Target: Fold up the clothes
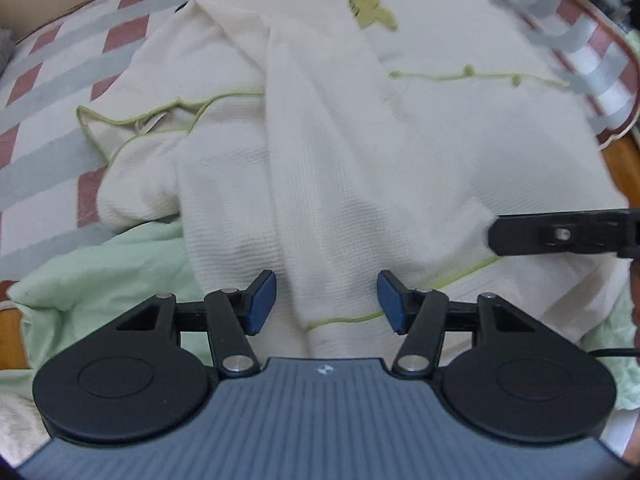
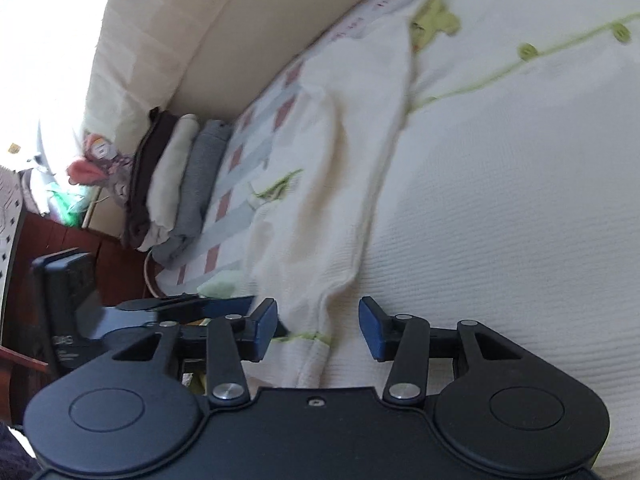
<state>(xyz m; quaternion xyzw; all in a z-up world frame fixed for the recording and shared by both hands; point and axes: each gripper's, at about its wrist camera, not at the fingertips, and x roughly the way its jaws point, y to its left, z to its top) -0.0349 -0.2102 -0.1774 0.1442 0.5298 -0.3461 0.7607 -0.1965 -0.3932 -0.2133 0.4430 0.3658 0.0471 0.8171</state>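
Left gripper (image 1: 326,304): jaws stand part open; blue pads clear of the cloth on both sides; a hemmed fold of the cream garment (image 1: 340,168) lies between them, not pinched.
Right gripper (image 2: 318,330): jaws part open; a green-trimmed hem of the same garment sits in the gap; pads do not press it.
Gripper poses: left unit points steeply down at the cloth; right unit is rolled, so the bed runs on a slant in its view; one black finger of the right unit enters the left view at the right edge, lying over the garment.
Garment position: cream waffle-knit piece with green piping, buttons (image 1: 467,69) and an embroidered motif (image 1: 374,10), spread rumpled across the checked bedcover (image 1: 60,92); one sleeve or flap is folded over the middle.
Near edge: a pale green cloth (image 1: 100,272) lies under the garment's near-left part.
Open room: bare bedcover to the left of the garment; little margin on the right, where the cover's scalloped border (image 1: 616,92) meets wood.
Far side: stack of folded clothes (image 2: 176,184), dark, cream and grey, against a cream headboard or wall (image 2: 224,32).
Hard to make out: garment's far-right portion is motion-blurred; clutter beyond the stack is overexposed; printed text at the bedcover's far edge is unreadable.
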